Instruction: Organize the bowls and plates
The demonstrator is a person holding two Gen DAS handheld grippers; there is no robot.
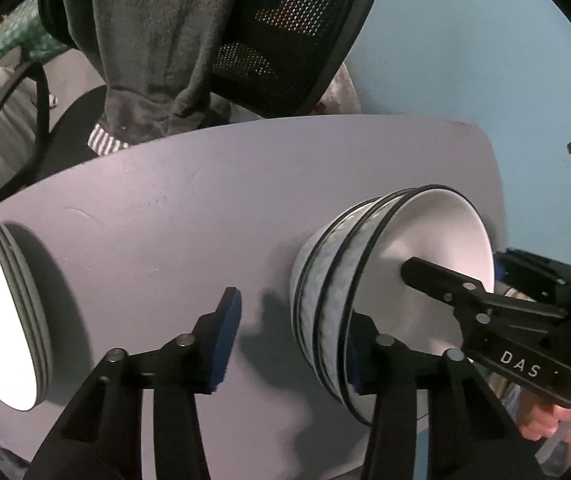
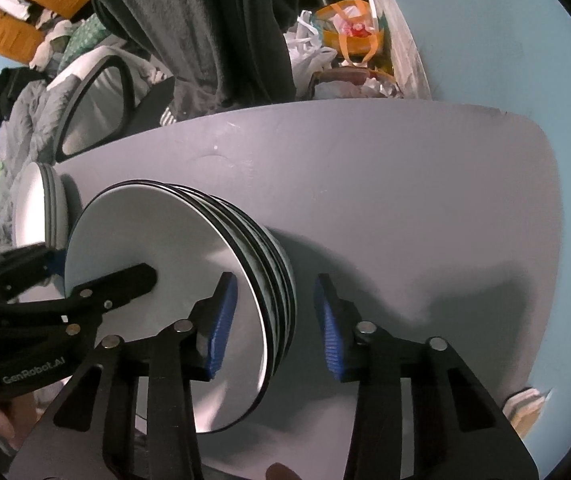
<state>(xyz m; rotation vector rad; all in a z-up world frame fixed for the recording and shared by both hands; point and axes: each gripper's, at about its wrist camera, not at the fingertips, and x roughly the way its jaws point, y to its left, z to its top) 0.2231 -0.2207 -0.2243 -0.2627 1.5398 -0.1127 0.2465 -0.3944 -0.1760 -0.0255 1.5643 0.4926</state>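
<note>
- A stack of white plates (image 1: pixel 1 312) with dark rims sat at the far left edge of the grey worktop (image 1: pixel 165 220), well apart from the bowls.
- Beyond the worktop's far edge stood a chair with a black mesh back (image 1: pixel 285 40), and a dark grey cloth (image 1: pixel 145 40) hung over it.
- The left claw (image 1: pixel 297 312) pointed steeply down at the left side of the bowls. It stood partly open, with one finger outside the stack and the other inside the top bowl.
- Its outer blue pad (image 1: pixel 227 340) was clear of the bowl wall, so it gripped nothing.
- The stack of bowls (image 1: pixel 365 280), several nested together, rested on the worktop right of its middle. The bowls had black rims, patterned outsides and white insides.
- The right claw (image 2: pixel 274 280) straddled the right side of the same stack. Its left finger was over the white inside of the top bowl and its right finger was outside the stack.
- A gap showed between each of its blue pads (image 2: pixel 329 328) and the rims, so the claw was fairly narrow but pressed on nothing.
- A person's hand (image 1: pixel 545 420) showed at the lower right, beside the right claw's handle.
- Pale blue wall (image 1: pixel 465 40) filled the space behind and to the right.
</note>
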